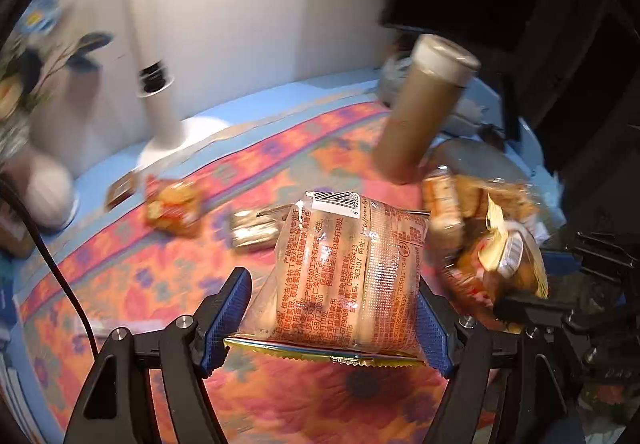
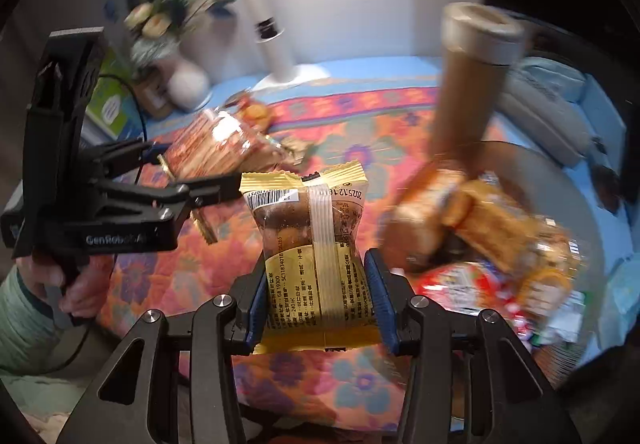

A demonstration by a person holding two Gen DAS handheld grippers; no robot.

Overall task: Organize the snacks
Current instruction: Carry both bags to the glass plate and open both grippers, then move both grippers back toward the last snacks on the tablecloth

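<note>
My left gripper (image 1: 332, 308) is shut on a clear snack pack with orange print (image 1: 344, 276), held above the flowered tablecloth (image 1: 132, 276). It also shows in the right wrist view (image 2: 216, 147), held by the left gripper (image 2: 192, 179). My right gripper (image 2: 318, 296) is shut on a yellow-wrapped cake (image 2: 316, 256); in the left wrist view that gripper (image 1: 516, 308) holds the cake (image 1: 508, 256) at the right. A round tray (image 2: 592, 228) at the right holds several snack packs (image 2: 492, 228). Loose snacks lie on the cloth: a red pack (image 1: 174, 207) and a shiny gold one (image 1: 252, 230).
A tall brown tumbler (image 2: 468, 83) stands beside the tray. A white lamp post and base (image 1: 168, 123) stand at the back. A vase of blue flowers (image 2: 168, 15) and a green box (image 2: 108, 99) are at the back left. A grey pouch (image 2: 548, 111) lies at the right.
</note>
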